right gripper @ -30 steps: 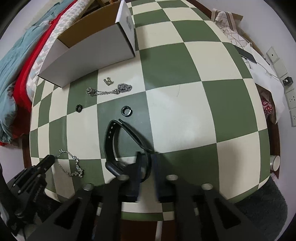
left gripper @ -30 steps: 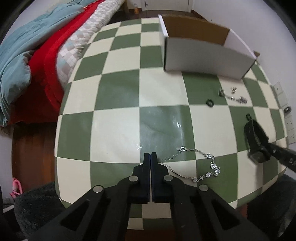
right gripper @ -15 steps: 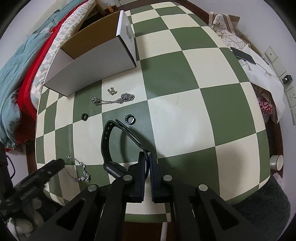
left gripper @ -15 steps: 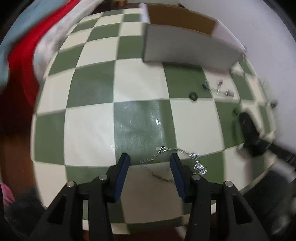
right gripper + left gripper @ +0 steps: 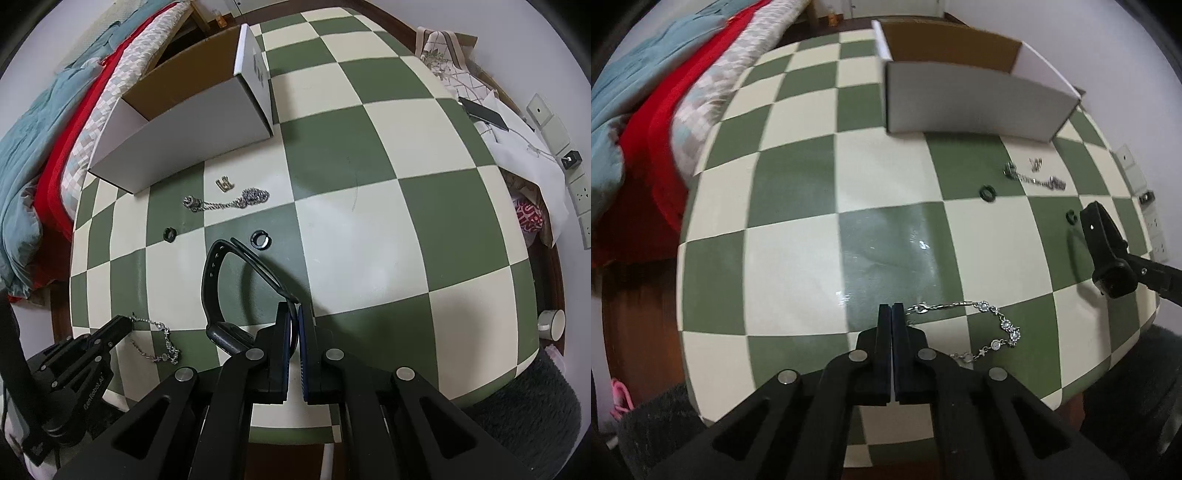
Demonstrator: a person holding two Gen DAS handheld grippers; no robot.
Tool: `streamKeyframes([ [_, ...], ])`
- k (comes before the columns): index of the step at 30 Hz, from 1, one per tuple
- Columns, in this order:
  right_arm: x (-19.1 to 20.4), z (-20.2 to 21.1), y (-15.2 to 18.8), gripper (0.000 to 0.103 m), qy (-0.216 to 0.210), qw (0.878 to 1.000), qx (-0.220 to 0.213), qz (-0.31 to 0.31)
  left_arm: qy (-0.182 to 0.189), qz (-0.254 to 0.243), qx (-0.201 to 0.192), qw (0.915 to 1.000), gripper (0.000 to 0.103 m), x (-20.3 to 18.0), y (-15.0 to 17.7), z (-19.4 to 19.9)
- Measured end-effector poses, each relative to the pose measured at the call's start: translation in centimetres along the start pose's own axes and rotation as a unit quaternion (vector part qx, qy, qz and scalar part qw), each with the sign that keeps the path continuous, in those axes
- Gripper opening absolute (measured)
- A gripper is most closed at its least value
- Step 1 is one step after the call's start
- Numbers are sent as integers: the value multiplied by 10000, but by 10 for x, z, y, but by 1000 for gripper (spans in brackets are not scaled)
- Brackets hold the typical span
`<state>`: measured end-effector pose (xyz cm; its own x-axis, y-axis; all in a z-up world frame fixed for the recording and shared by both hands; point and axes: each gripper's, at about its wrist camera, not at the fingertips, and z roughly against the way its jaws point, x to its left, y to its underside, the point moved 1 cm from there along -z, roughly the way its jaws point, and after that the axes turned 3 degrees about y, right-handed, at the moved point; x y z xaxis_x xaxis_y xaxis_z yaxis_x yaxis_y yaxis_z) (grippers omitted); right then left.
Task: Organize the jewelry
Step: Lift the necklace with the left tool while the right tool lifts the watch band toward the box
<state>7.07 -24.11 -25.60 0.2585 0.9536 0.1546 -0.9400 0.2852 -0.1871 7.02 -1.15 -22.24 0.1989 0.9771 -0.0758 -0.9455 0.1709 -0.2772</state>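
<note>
The silver bracelet (image 5: 979,325) lies near the desk's (image 5: 798,266) front edge, one end right at the left claw (image 5: 892,314), which is pinched closed. The right claw (image 5: 293,317) grips the black watch's (image 5: 221,295) strap; white box (image 5: 184,136) towards the far edge.

Both tools are matte black plastic — the left gripper (image 5: 892,314) and right gripper (image 5: 294,314) share round silver screws, blue-edged pads, and white "GenRobot.AI" lettering.
</note>
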Motion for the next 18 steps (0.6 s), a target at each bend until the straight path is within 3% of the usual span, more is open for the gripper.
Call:
streamKeyframes([
  [6, 0, 10, -3, 5, -50, 9999, -131, 12, 32, 107, -411, 9991, 0, 9, -8, 34],
  [10, 1, 12, -4, 4, -94, 9998, -153, 10, 584, 289, -401, 9971, 2, 12, -12, 34],
  [11, 1, 13, -4, 4, -90, 9998, -168, 17, 694, 186, -366, 9967, 8, 8, -12, 31],
  [14, 0, 14, -4, 4, -119, 9998, -178, -18, 576, -322, -170, 9977, 52, -21, 4, 18],
  [18, -2, 13, -4, 4, -112, 9998, -157, -44, 422, -803, 109, 9958, 53, -46, 22, -5],
])
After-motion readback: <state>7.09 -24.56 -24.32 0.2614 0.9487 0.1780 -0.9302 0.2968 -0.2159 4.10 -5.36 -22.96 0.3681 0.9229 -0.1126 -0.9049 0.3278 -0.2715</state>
